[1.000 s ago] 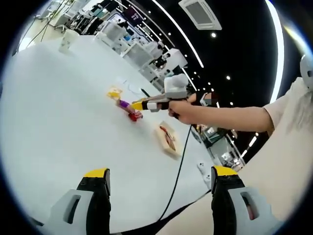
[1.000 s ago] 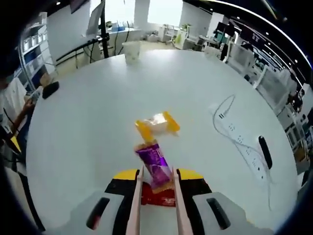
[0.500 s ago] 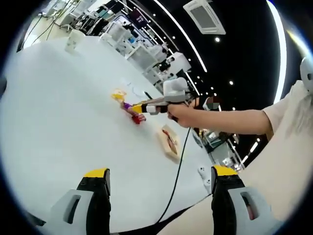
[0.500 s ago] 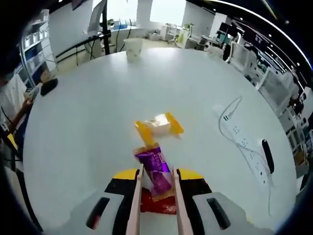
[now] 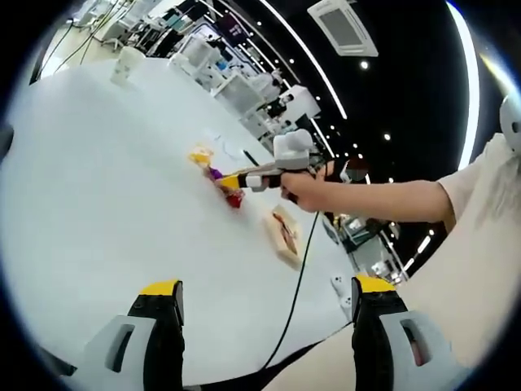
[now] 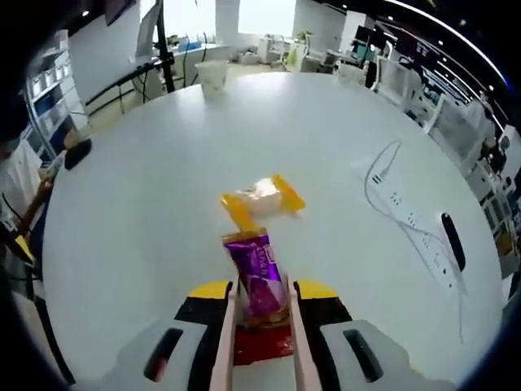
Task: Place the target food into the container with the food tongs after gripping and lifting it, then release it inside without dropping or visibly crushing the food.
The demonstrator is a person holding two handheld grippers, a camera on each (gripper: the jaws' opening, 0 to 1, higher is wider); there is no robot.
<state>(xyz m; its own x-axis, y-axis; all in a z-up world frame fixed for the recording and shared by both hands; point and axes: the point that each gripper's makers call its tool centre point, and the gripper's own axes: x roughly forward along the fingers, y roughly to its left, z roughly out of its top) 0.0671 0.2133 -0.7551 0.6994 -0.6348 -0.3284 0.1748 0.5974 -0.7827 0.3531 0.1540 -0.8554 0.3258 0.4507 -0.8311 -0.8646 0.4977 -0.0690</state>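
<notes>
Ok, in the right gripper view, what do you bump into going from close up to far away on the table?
Red packet → purple packet, held between the tongs → yellow packet → paper cup at the table's far edge.

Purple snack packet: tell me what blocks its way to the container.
Nothing visible does. The right hand-held gripper holds the purple snack packet in tongs; bare white table lies between it and the container.

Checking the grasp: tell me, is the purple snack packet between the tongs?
Yes, the purple snack packet sits between the pink tongs held in the right tool.
</notes>
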